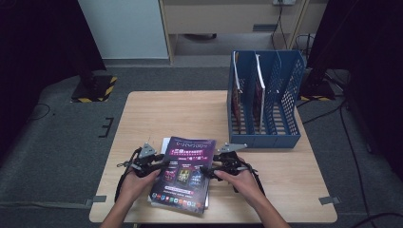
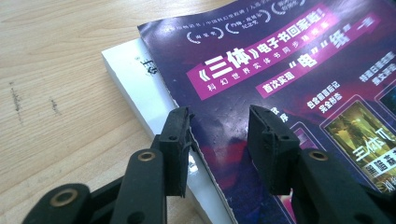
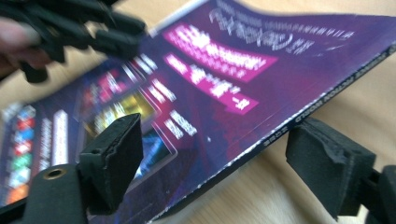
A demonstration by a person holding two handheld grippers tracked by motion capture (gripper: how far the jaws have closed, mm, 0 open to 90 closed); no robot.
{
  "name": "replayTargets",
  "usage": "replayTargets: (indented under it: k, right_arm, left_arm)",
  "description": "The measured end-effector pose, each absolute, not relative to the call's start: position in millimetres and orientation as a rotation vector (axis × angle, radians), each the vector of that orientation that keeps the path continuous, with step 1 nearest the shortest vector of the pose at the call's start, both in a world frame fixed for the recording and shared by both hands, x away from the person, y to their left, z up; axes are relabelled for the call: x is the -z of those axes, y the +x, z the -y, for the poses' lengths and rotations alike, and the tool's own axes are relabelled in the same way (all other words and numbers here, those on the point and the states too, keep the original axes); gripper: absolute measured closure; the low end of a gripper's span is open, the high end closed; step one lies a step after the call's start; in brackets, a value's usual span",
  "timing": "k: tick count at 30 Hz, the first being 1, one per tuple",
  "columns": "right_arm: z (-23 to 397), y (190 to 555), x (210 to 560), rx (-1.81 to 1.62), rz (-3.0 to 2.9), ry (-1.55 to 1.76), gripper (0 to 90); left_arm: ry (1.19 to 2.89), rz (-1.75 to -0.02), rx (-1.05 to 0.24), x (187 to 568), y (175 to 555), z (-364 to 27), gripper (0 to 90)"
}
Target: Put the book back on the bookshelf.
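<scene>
Magazine (image 1: 184,172) lay atop a white booklet (image 2: 140,88) near the table's (image 1: 161,114) front edge, long axis running front to back, between both grippers: left gripper (image 1: 164,166) open astride its left edge, right gripper (image 1: 205,172) open astride its raised right edge.

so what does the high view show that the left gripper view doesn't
High view alone: the blue file rack at the table's far right with two magazines standing in it, both hands, and the right tool at the purple magazine's right edge. Left gripper view alone: the left tool's open jaws straddling the magazine's edge, and the cover print close up. Both: the purple magazine lying on a white book.
</scene>
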State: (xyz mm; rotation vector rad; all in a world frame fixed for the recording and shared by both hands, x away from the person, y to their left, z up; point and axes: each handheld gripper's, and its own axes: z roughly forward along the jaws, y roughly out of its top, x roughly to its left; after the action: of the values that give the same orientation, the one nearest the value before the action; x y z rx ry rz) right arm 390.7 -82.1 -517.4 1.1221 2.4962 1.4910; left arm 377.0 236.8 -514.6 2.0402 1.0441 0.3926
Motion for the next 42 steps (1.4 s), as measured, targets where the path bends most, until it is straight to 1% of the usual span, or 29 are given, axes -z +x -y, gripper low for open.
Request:
replayTargets:
  k: [4,7,13,14,24,32,34,35,37,38,40,41,42]
  right_arm:
    - [75.7,391.2,506.4,-1.543,-2.478,1.093,19.9]
    - [72.0,393.6,505.1,-1.524,-2.494,1.070,19.9]
    - [65.8,400.3,506.4,-1.511,-2.513,1.078,21.8]
    - [63.1,402.0,506.4,-1.519,-2.511,1.091,23.5]
    - [37.7,410.9,504.5,-1.497,-2.518,1.130,26.1]
    - [26.8,418.1,505.4,-1.510,-2.519,1.183,27.2]
    - [24.1,420.9,506.7,-1.505,-2.511,1.245,30.4]
    - [24.1,420.9,506.7,-1.505,-2.511,1.245,30.4]
    - [17.7,424.4,507.6,-1.456,-2.508,1.272,35.2]
    - [17.7,424.4,507.6,-1.456,-2.508,1.272,35.2]
    - [14.2,426.5,505.7,-1.418,-2.493,1.280,43.4]
    - [14.2,427.2,504.5,-1.414,-2.482,1.293,51.3]
    - [14.8,428.0,503.0,-1.416,-2.454,1.306,57.3]
  left_arm:
    - [2.041,-1.046,-0.391,514.6,377.1,-237.5,58.6]
    - [2.039,-1.046,-0.388,514.8,377.1,-237.8,58.6]
    - [2.039,-1.045,-0.387,515.0,377.2,-238.2,58.6]
    - [2.040,-1.044,-0.389,514.9,377.1,-238.2,58.6]
    - [2.038,-1.039,-0.395,515.3,376.7,-238.7,58.5]
    - [2.033,-1.042,-0.388,515.7,377.0,-239.6,58.3]
    - [2.028,-1.046,-0.379,516.0,377.6,-239.7,57.5]
    - [2.028,-1.046,-0.379,516.0,377.6,-239.7,57.2]
    - [2.020,-1.052,-0.373,516.5,377.7,-240.1,56.7]
    - [2.019,-1.054,-0.374,516.6,377.6,-240.5,56.7]
    - [2.022,-1.051,-0.376,516.4,377.4,-241.0,55.7]
    - [2.024,-1.048,-0.370,516.5,377.3,-241.3,54.6]
    - [2.021,-1.047,-0.366,516.7,377.0,-241.4,53.2]
